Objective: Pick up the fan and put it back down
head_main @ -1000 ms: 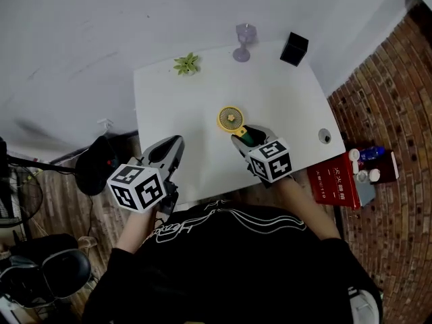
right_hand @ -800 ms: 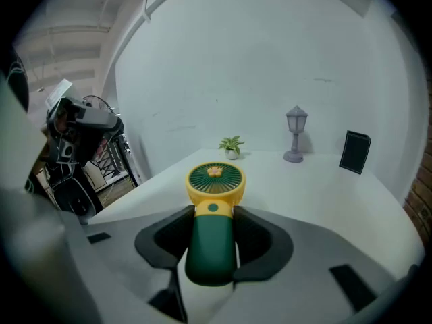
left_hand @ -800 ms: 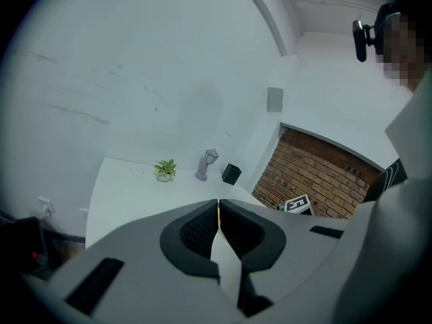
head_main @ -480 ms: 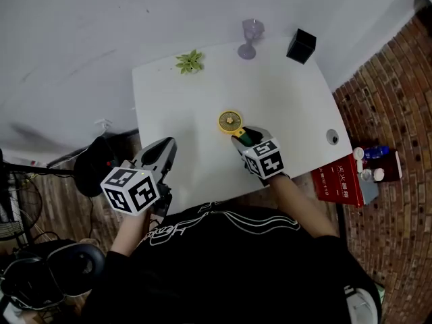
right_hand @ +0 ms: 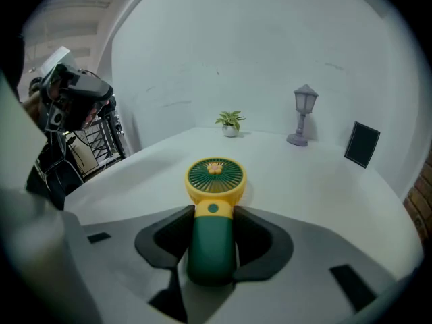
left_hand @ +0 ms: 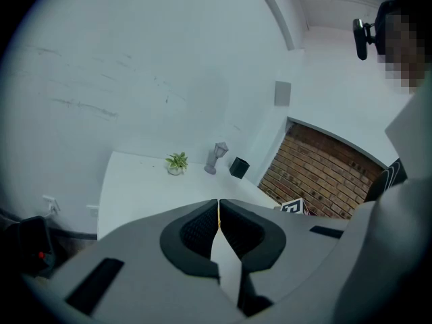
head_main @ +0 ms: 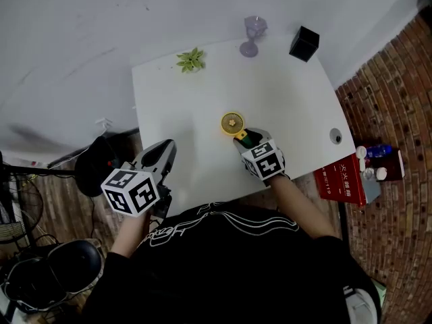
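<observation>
The fan (head_main: 231,121) has a round yellow head and a dark green handle (right_hand: 212,238). It lies pointing away from me near the front middle of the white table (head_main: 283,93). My right gripper (head_main: 245,140) is shut on the green handle, one pad on each side (right_hand: 214,216). The yellow head (right_hand: 215,176) sits very low over the tabletop; I cannot tell whether it touches. My left gripper (head_main: 168,147) hangs at the table's front left edge, its jaws shut with nothing between them (left_hand: 219,204).
At the table's far edge stand a small green plant (head_main: 191,60), a purple lamp figurine (head_main: 252,36) and a black box (head_main: 304,43). A cable hole (head_main: 335,136) is near the right edge. A red box (head_main: 341,181) and bottles sit on the brick floor to the right.
My right gripper has sunk toward the tabletop with the fan still in it. The left gripper has drifted a little back toward the table's front left edge.
</observation>
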`<action>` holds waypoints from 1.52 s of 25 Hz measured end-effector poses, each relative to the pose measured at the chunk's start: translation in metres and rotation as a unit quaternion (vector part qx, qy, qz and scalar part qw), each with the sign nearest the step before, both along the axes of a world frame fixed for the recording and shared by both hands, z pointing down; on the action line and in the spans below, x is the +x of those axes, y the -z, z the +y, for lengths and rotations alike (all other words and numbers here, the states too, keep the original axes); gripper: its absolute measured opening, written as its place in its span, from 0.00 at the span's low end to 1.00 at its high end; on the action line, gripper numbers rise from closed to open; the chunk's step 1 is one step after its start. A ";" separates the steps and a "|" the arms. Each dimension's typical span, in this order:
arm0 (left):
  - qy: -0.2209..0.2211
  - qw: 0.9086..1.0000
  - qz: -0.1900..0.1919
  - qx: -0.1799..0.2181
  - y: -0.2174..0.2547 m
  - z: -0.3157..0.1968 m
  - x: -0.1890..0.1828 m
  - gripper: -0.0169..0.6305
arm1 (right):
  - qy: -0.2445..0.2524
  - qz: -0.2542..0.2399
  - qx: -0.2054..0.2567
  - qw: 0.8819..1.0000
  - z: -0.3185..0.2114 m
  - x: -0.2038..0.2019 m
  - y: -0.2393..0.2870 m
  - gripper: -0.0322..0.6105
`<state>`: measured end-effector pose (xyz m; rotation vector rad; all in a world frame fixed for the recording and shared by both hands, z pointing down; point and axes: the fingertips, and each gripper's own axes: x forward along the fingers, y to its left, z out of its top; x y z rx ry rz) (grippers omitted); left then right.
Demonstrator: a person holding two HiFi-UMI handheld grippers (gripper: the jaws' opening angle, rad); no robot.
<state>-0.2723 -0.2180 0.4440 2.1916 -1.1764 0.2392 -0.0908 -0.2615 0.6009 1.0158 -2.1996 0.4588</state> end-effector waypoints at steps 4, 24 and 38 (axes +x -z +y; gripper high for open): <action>0.001 1.000 0.000 0.004 0.002 0.003 0.002 0.08 | -0.004 0.002 -0.003 1.000 0.001 0.001 -0.001 0.33; 0.004 1.000 -0.003 0.027 0.038 0.072 0.069 0.08 | 0.010 -0.163 0.009 0.986 0.059 0.029 0.095 0.52; -0.036 0.997 0.021 0.065 0.085 0.127 0.149 0.08 | 0.087 -0.256 0.113 0.956 0.151 0.071 0.243 0.05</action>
